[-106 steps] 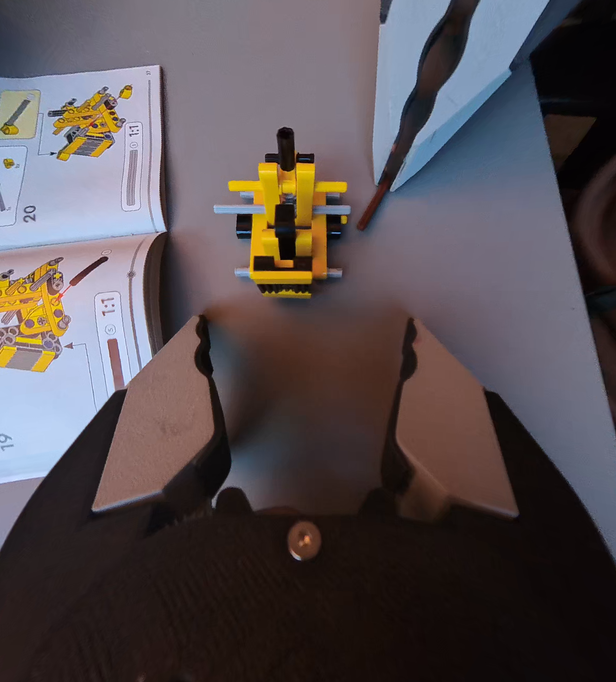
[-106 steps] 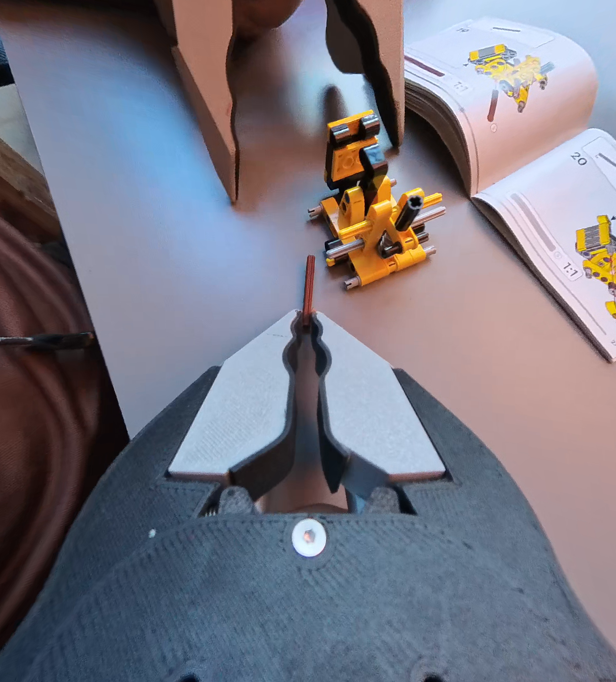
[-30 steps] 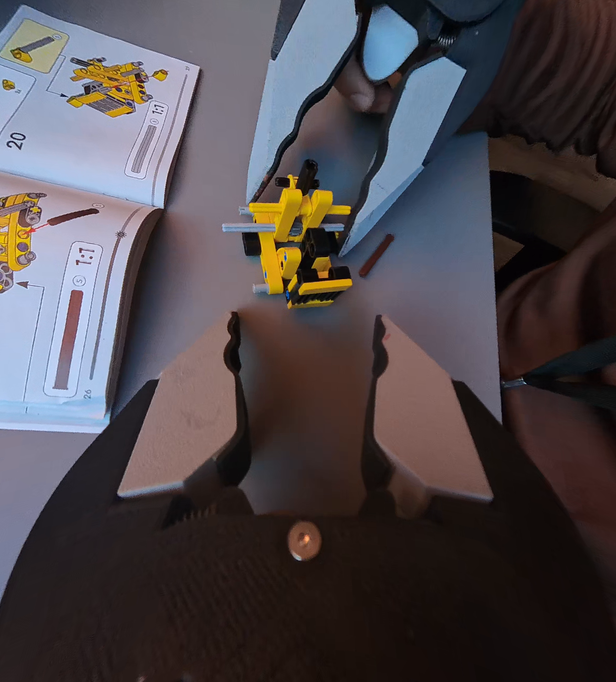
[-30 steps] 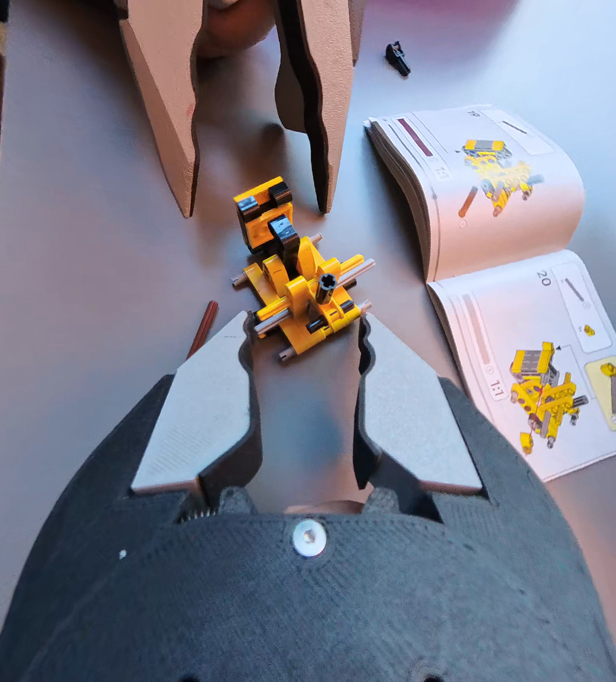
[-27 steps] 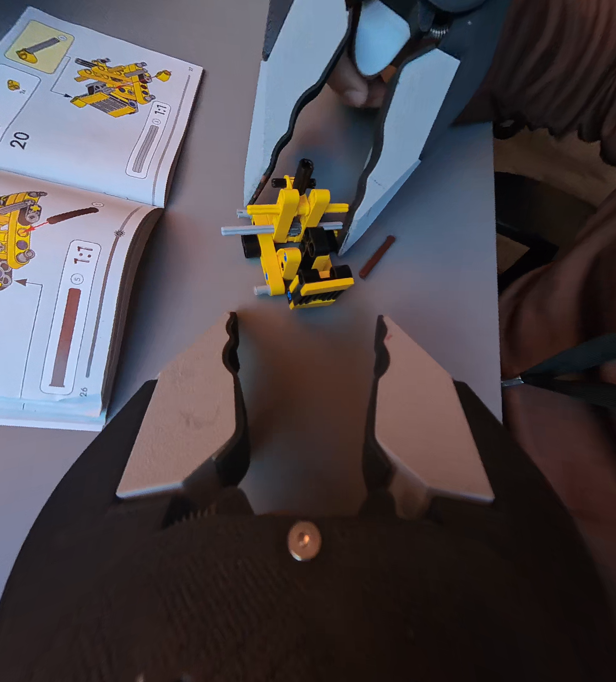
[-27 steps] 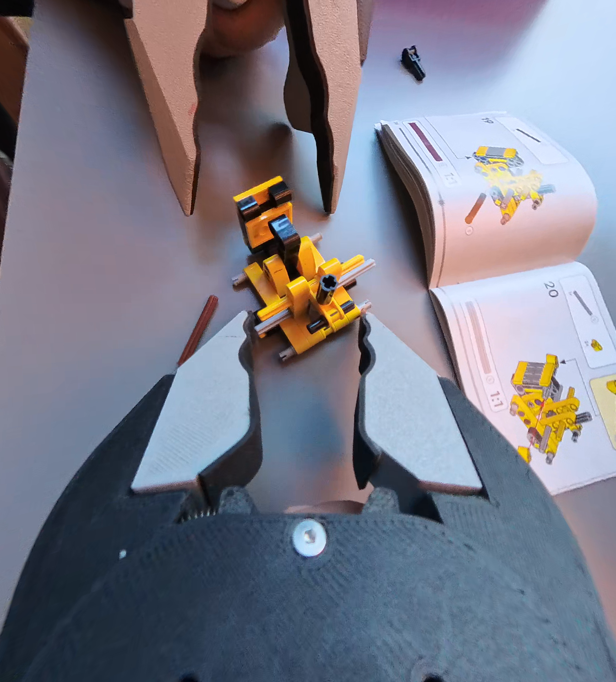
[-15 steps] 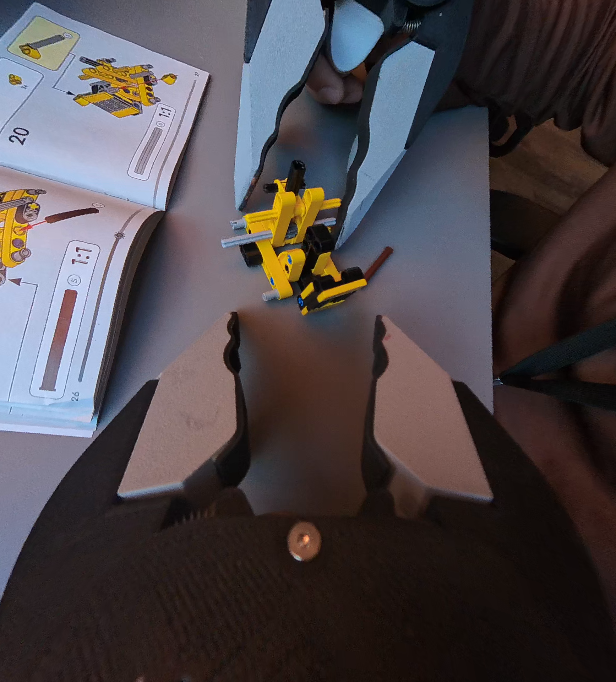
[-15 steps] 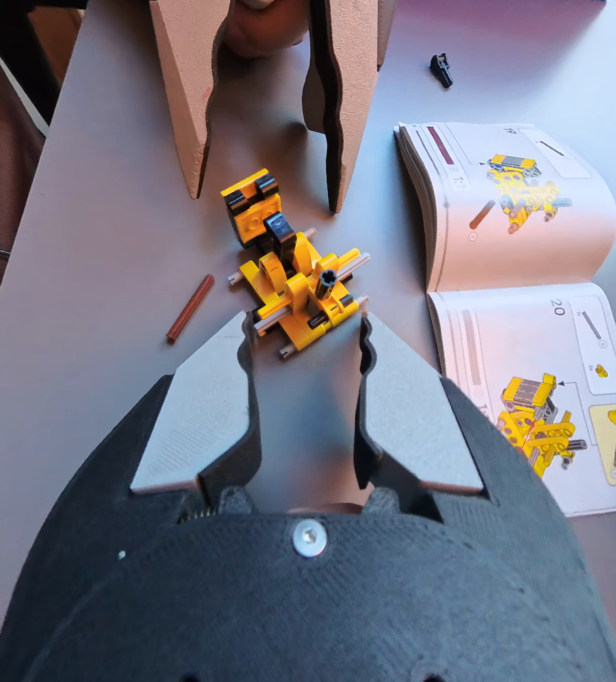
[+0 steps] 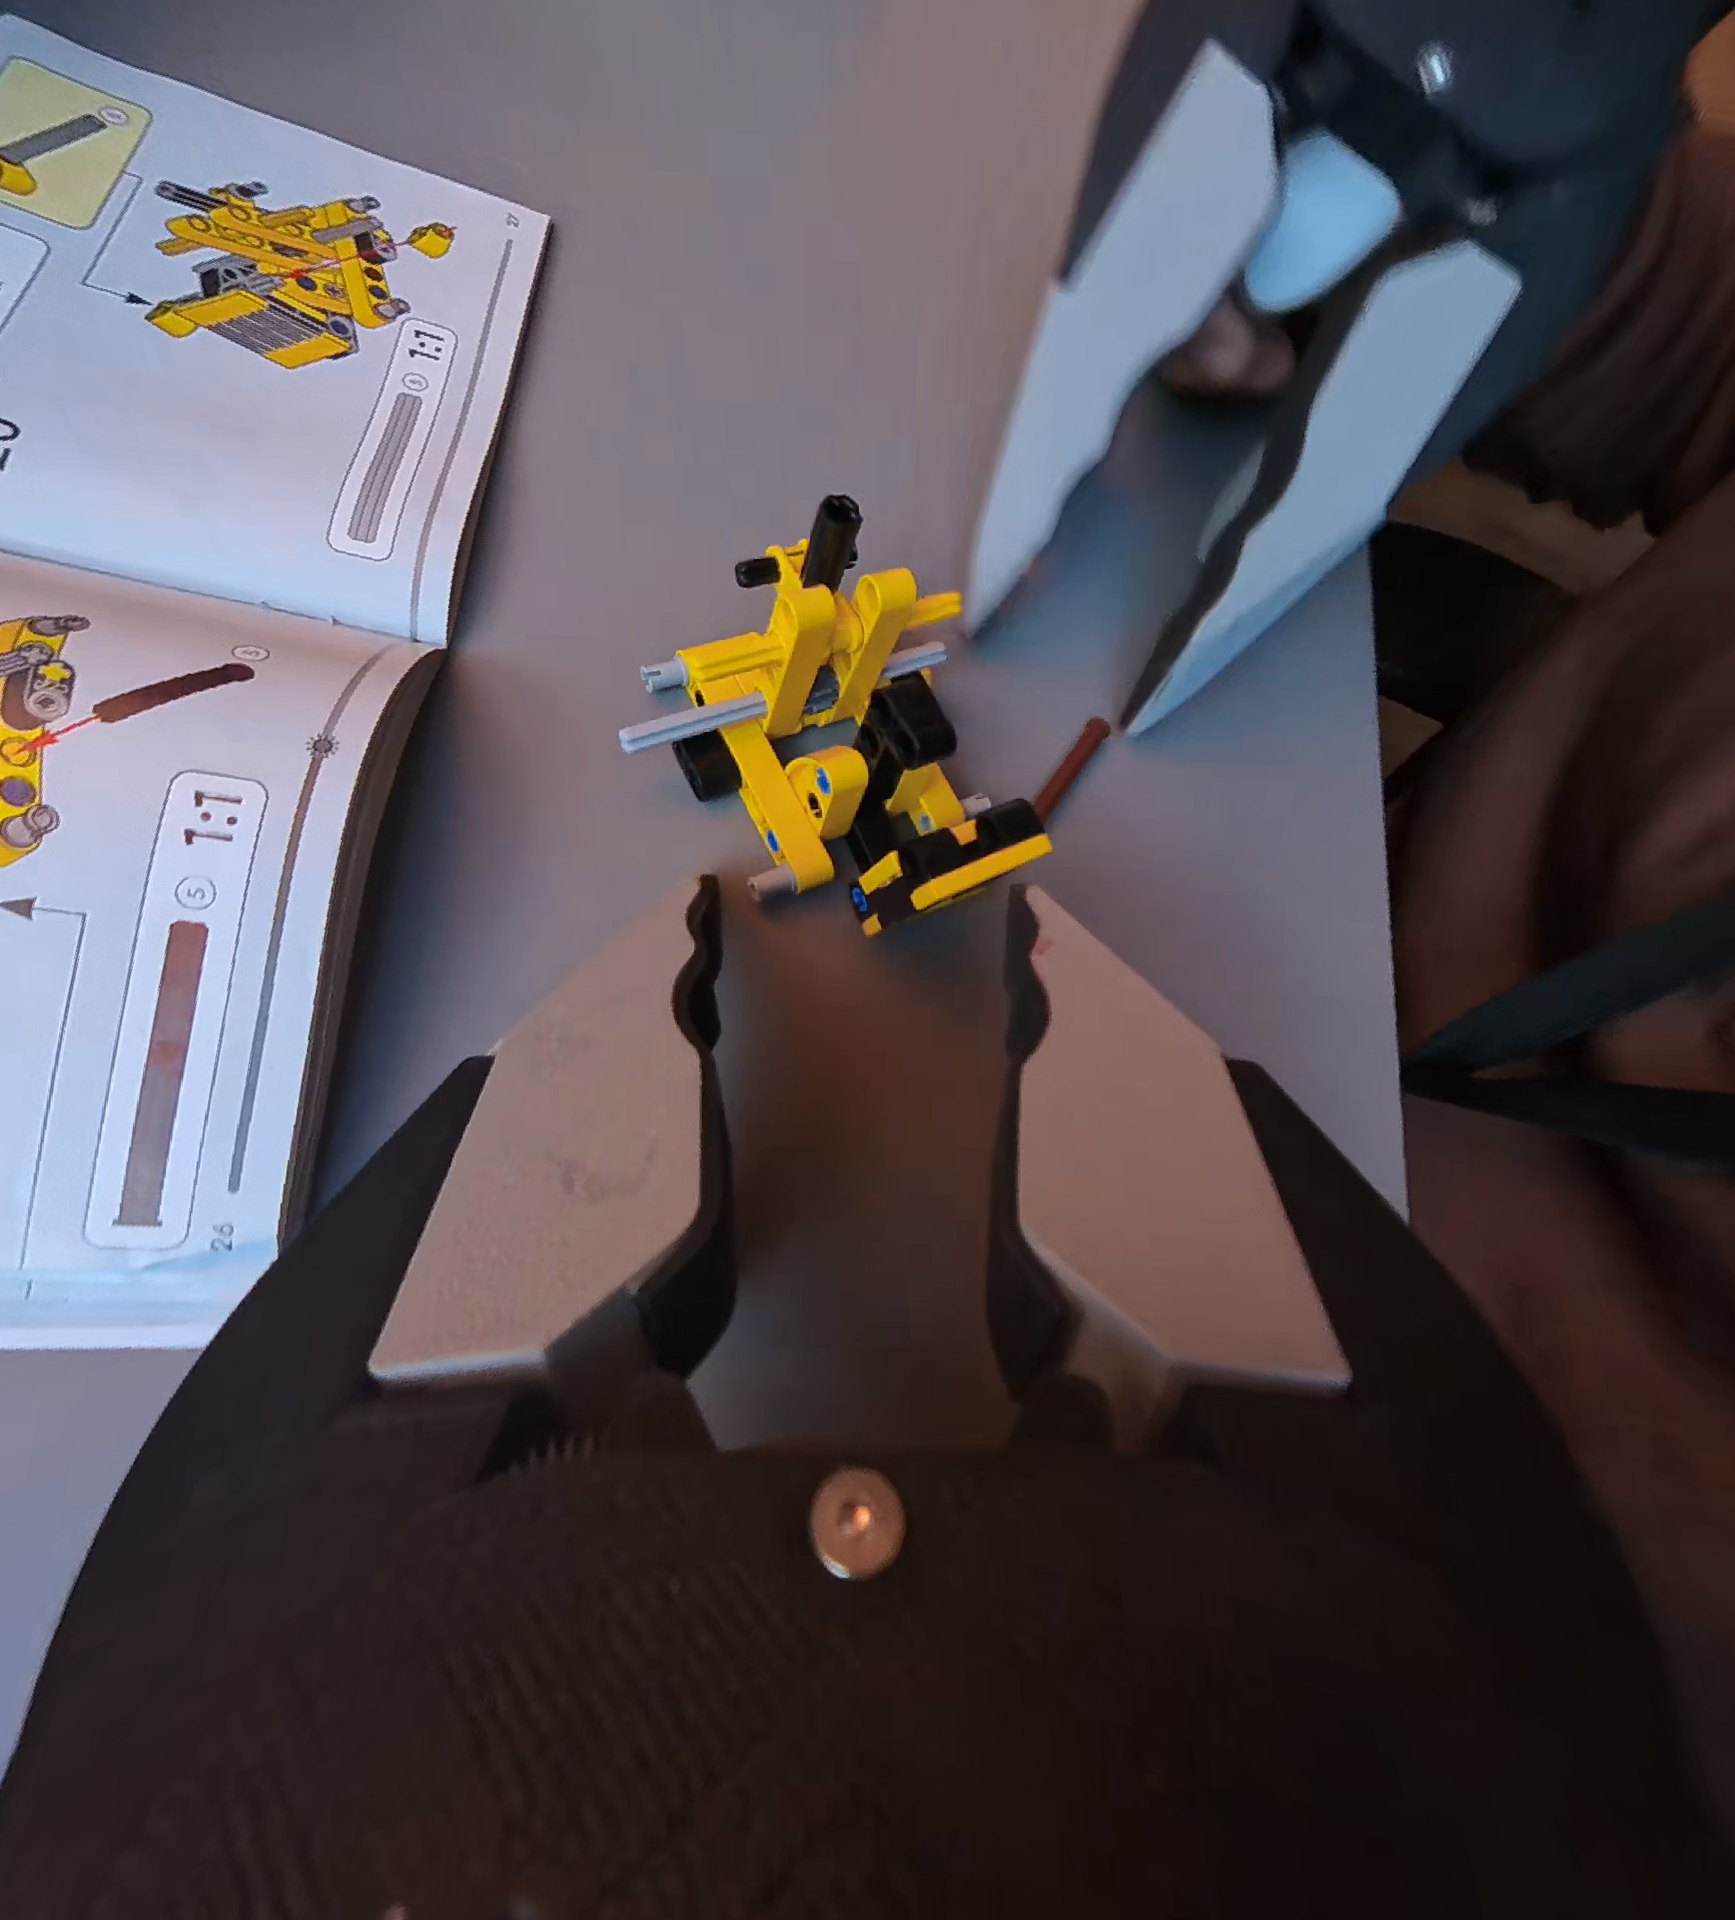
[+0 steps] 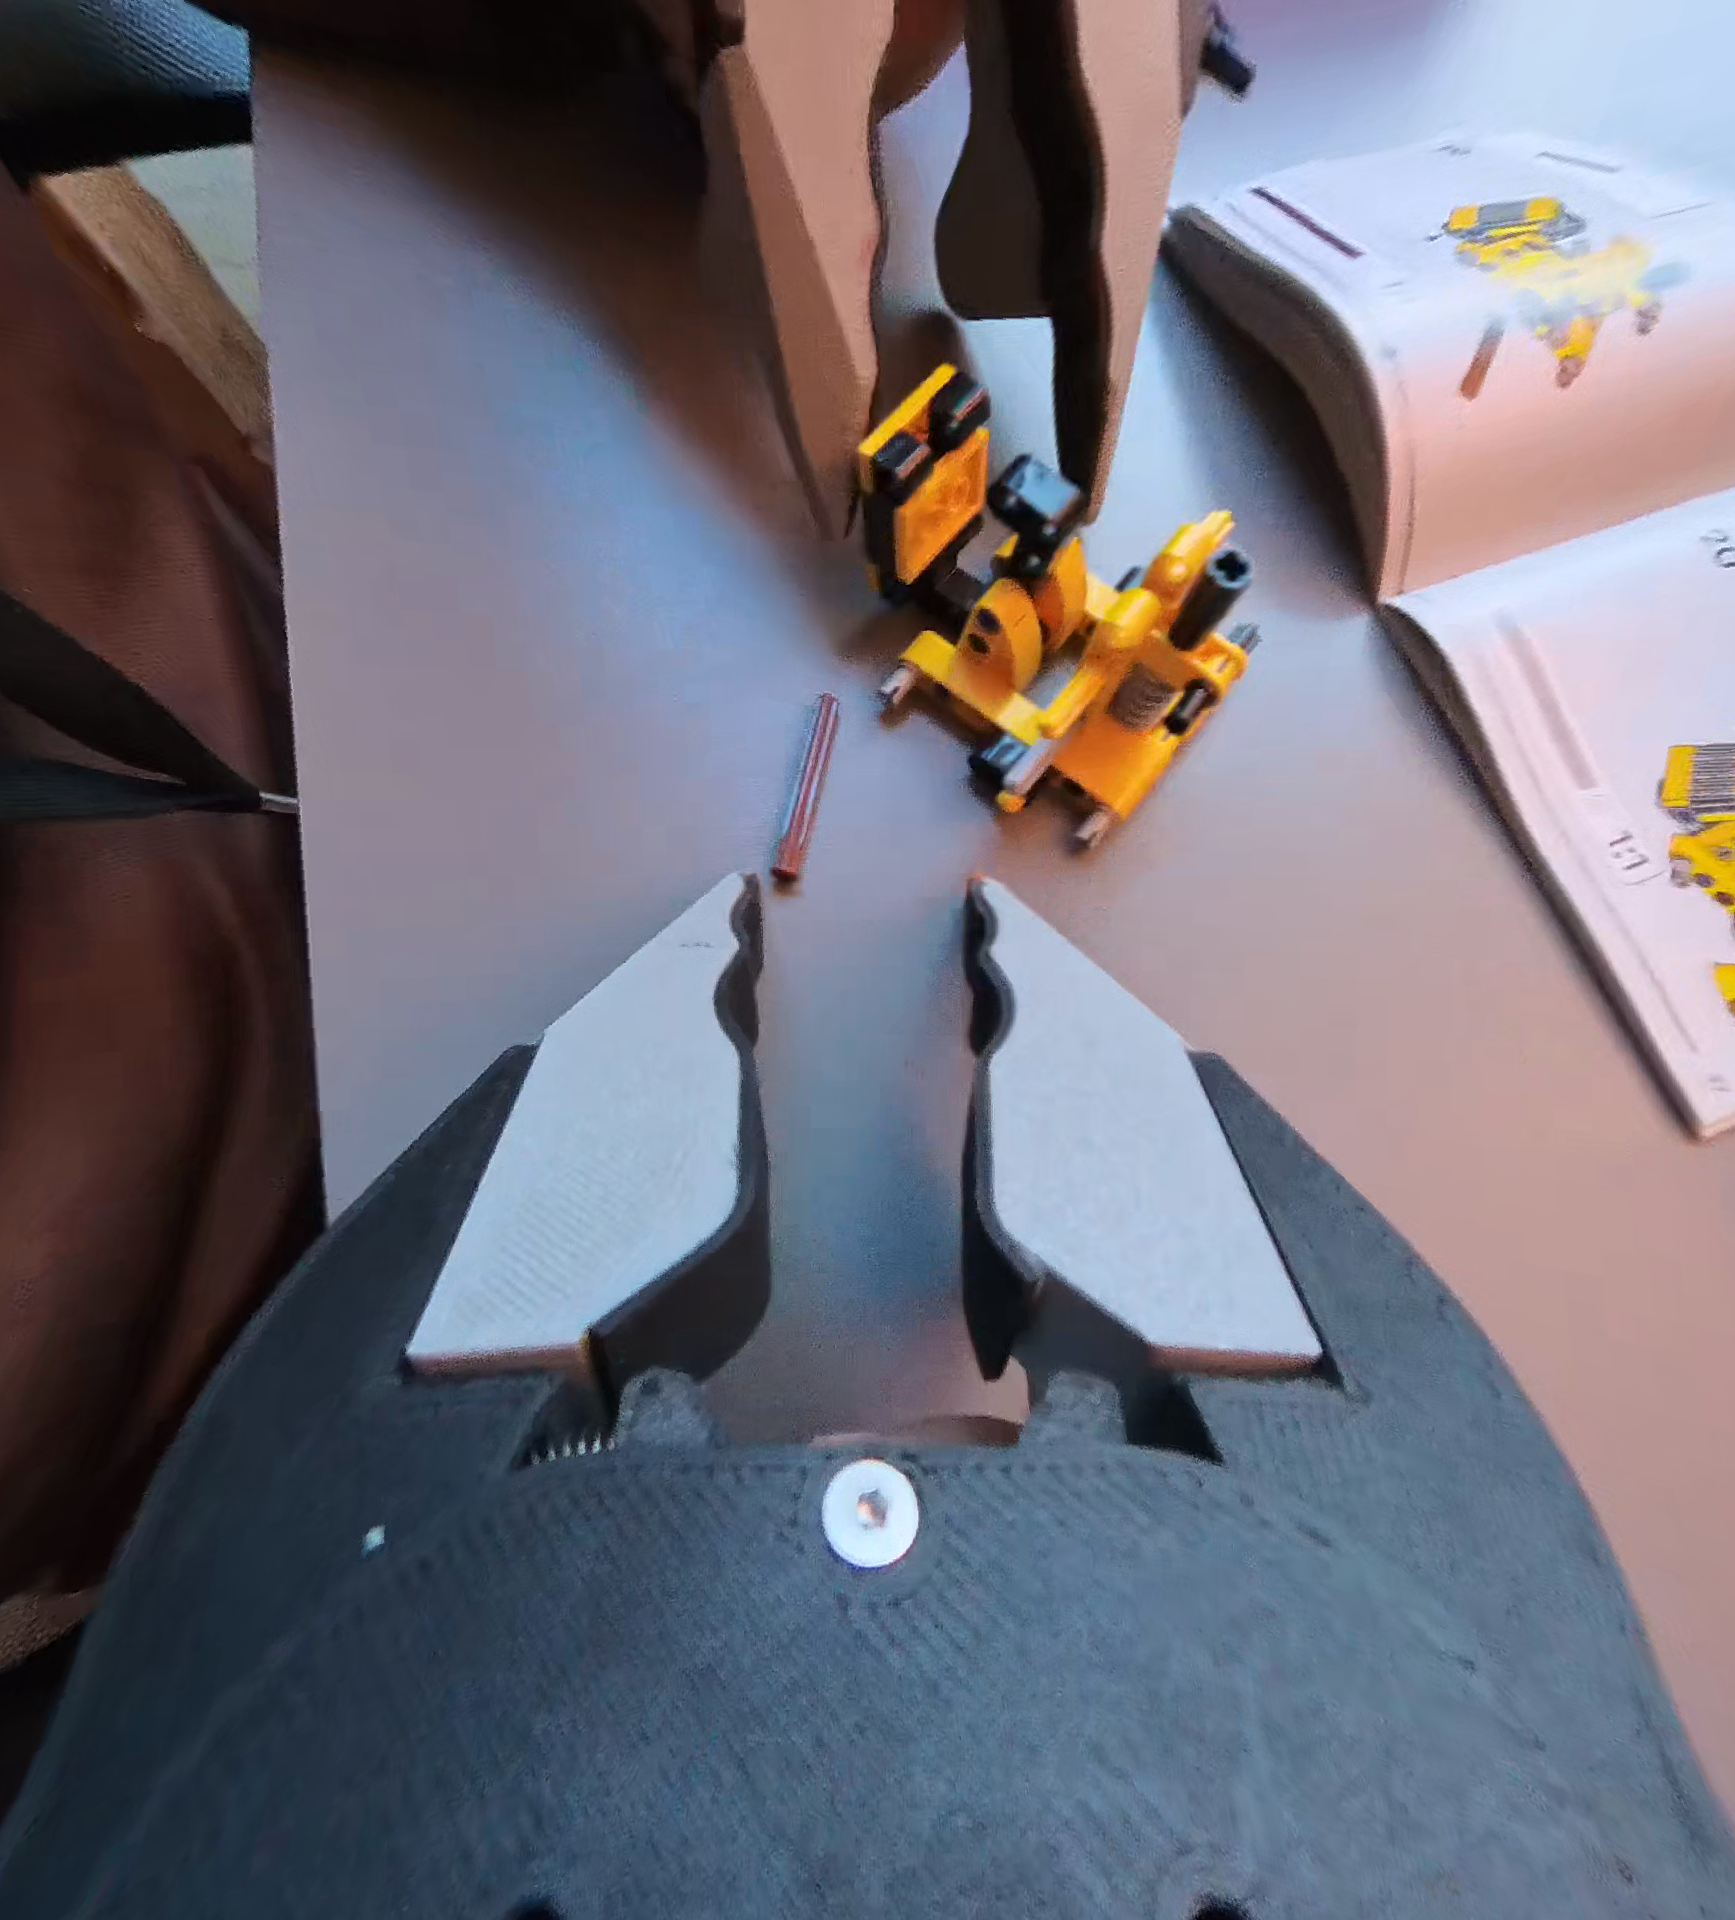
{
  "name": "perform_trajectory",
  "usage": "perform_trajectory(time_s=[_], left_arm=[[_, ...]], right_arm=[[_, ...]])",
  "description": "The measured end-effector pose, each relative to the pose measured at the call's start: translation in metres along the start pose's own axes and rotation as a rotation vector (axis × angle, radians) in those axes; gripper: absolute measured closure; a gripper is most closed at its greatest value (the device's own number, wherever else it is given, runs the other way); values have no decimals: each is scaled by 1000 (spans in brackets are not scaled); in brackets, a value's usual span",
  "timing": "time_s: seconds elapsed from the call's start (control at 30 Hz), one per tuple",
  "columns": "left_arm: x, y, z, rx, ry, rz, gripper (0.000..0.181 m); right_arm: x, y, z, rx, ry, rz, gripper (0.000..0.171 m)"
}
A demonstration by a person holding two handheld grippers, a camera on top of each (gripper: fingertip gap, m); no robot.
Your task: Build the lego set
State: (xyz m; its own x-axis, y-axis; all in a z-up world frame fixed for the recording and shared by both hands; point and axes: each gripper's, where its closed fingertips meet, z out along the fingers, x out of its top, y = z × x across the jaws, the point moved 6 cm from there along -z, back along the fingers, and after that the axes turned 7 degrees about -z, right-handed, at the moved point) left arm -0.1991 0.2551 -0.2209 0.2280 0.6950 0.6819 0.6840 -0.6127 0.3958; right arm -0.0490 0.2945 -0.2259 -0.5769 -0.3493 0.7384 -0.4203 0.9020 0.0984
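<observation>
A yellow and black lego model (image 9: 821,727) with grey axles sits on the grey table (image 9: 842,260). A loose brown axle (image 9: 1071,769) lies just to its right. My left gripper (image 9: 858,914) is open and empty, its fingertips just short of the model's yellow-black end. In the right wrist view the left gripper (image 10: 962,509) stands on either side of that end of the model (image 10: 1060,644). My right gripper (image 10: 863,894) is open and empty, drawn back from the model, with the brown axle (image 10: 806,790) just beyond its left fingertip. It also shows in the left wrist view (image 9: 1055,675).
An open instruction booklet (image 9: 167,623) lies beside the model, also in the right wrist view (image 10: 1569,416). A small black pin (image 10: 1227,52) lies at the far end. The table edge (image 9: 1388,935) runs close by, with a person's brown clothing (image 9: 1621,831) and a black strap beyond it. About 8 cm separates my left fingertips from my right.
My right gripper has pulled back from the model and shifted towards the brown axle. My left gripper has moved forward to the model's yellow-black end. The model has turned slightly.
</observation>
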Motion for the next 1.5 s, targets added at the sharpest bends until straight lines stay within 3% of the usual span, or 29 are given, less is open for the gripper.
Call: perform_trajectory(time_s=[0.2, 0.3, 0.87, 1.33, 1.5], left_arm=[[1, 0, 0, -15, 0, -9, 130], [1, -1, 1, 0, -2, -1, 131], [2, -2, 3, -21, -6, -25, 140], [2, 5, 4, -87, -14, -10, 125], [2, 4, 5, -74, -15, -20, 132]], right_arm=[[11, -9, 11, 27, 4, 78, 151], [11, -6, 13, 15, -2, 100, 170], [5, 9, 6, -61, 21, 289, 171], [6, 11, 7, -78, 41, 384, 171], [5, 11, 5, -98, 44, 400, 171]])
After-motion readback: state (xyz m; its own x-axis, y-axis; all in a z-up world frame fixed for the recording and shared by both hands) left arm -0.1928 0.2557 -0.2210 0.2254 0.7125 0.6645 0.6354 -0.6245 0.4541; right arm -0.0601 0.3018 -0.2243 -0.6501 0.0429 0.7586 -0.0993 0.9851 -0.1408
